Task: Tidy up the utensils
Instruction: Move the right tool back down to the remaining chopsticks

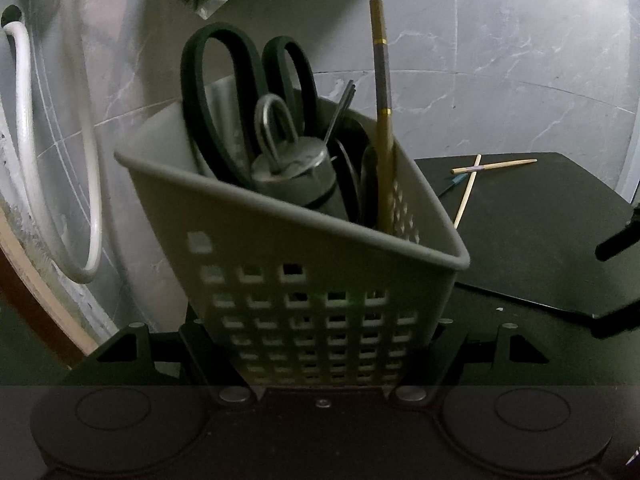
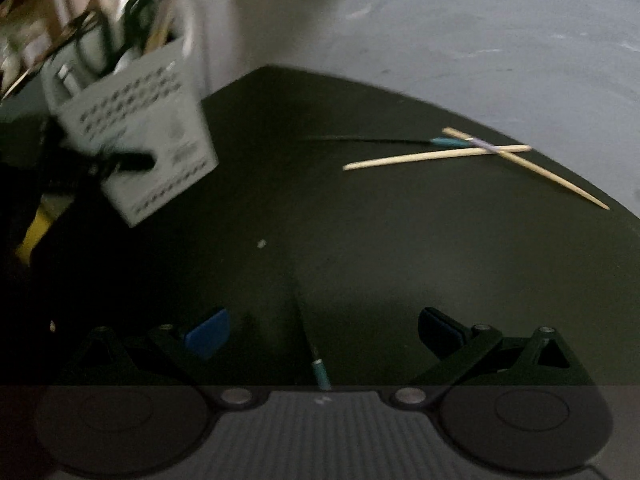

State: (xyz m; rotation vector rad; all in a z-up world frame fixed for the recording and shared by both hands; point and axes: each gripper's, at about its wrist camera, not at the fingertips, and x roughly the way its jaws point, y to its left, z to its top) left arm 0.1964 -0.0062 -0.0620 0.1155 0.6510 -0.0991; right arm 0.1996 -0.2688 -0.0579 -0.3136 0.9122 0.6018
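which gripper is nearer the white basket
Left. The left gripper is shut on the white basket, fingers against its lower sides. The right gripper hangs open over the dark mat, apart from the basket.

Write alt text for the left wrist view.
The left gripper holds a tilted white perforated basket containing black scissors, a padlock and a gold pen. Beyond, two crossed chopsticks lie on a dark mat.

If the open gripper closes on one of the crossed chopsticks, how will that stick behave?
The chopsticks look thin, rigid and light. Round and tapered, one may roll on the black mat. Since they cross, lifting the lower one would probably disturb the other.
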